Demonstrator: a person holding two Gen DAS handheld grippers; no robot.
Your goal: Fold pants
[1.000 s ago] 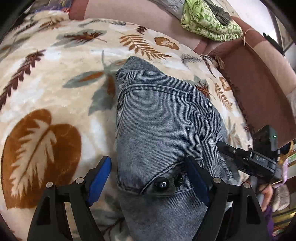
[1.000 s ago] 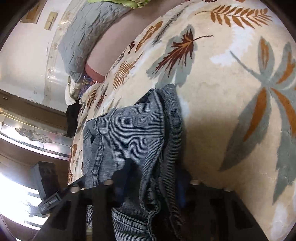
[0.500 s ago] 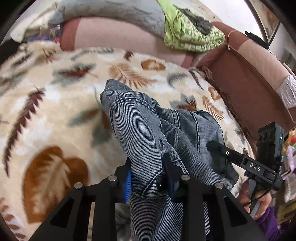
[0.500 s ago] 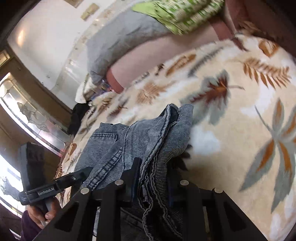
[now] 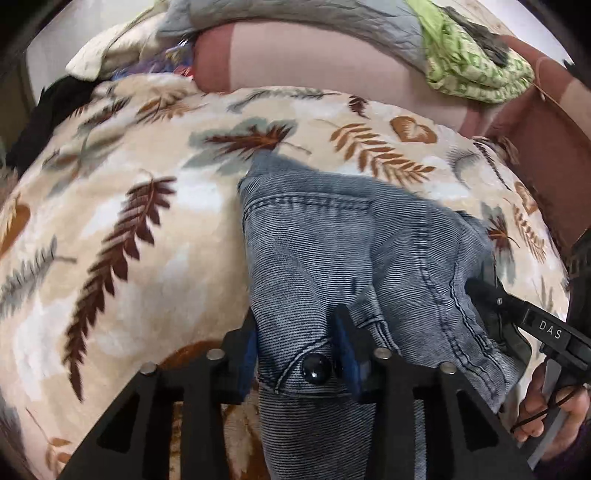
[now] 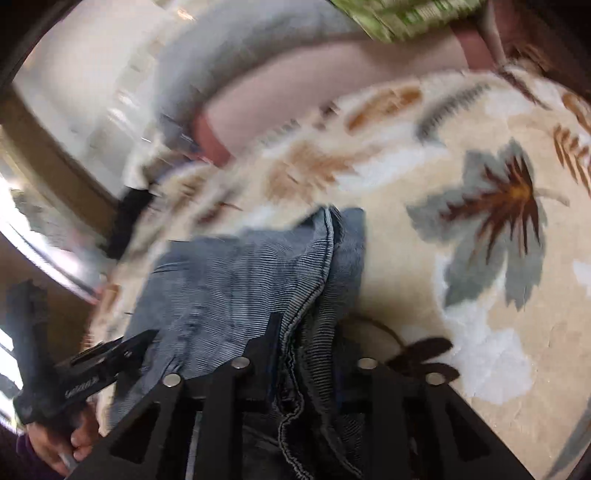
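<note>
The pants (image 5: pixel 332 251), grey-blue ribbed denim, lie bunched on the leaf-patterned blanket (image 5: pixel 147 240) that covers a sofa or bed, waistband nearest the cameras and the rest trailing toward the far side. Denim like this is likely fairly heavy and soft: it should drape and sag between two holds, yet the stitched waistband and seams are thicker and stiffer, so they look like the safest places to grip. Thin single layers may slip; a pinch over a doubled hem or beside the button (image 5: pixel 314 368) should hold better.

The left hand-held gripper (image 5: pixel 295 354) has its blue-padded fingers closed on the waistband, the dark button sitting just between them. The right hand-held gripper (image 6: pixel 306 354) is closed on a gathered, seamed edge of the same garment; in the left view it shows at the right side, gripped by the person's hand (image 5: pixel 546 417).

Beyond the blanket runs a pinkish backrest (image 5: pixel 332 55), with a green patterned cloth (image 5: pixel 472 70) and grey bedding (image 5: pixel 295 14) piled on top.
</note>
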